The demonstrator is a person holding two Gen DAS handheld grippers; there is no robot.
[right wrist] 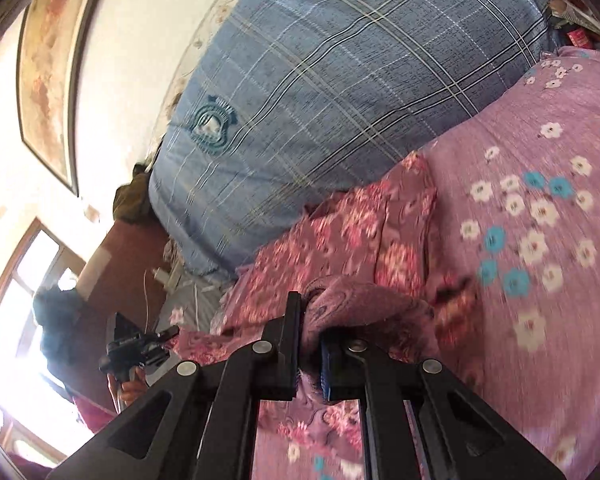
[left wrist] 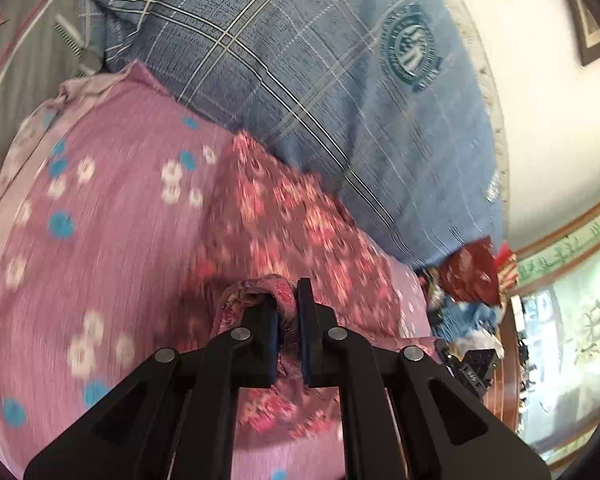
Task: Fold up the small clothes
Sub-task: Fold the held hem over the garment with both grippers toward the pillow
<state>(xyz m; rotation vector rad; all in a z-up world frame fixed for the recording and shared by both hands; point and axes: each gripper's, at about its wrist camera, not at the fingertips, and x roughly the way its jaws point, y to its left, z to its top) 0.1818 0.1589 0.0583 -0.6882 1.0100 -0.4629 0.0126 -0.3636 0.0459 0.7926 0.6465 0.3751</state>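
While the crest (left wrist: 410, 46) on the blue plaid quilt (left wrist: 320, 92) is unreadable, both tools grip. Left tool (left wrist: 287, 322) and right tool (right wrist: 311, 334) are each clenched on the blurred floral garment (left wrist: 300, 216).

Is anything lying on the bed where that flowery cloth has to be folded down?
Nothing visible: the pink bedsheet under the floral garment looks bare. The blue plaid pillow sits just beyond it.

A bed covered by a pink sheet printed with white and blue flowers (right wrist: 540, 200). A big blue plaid pillow (left wrist: 320, 80) leans against a cream wall (left wrist: 548, 120). A framed picture (right wrist: 48, 76) hangs near a bright window (right wrist: 24, 280).
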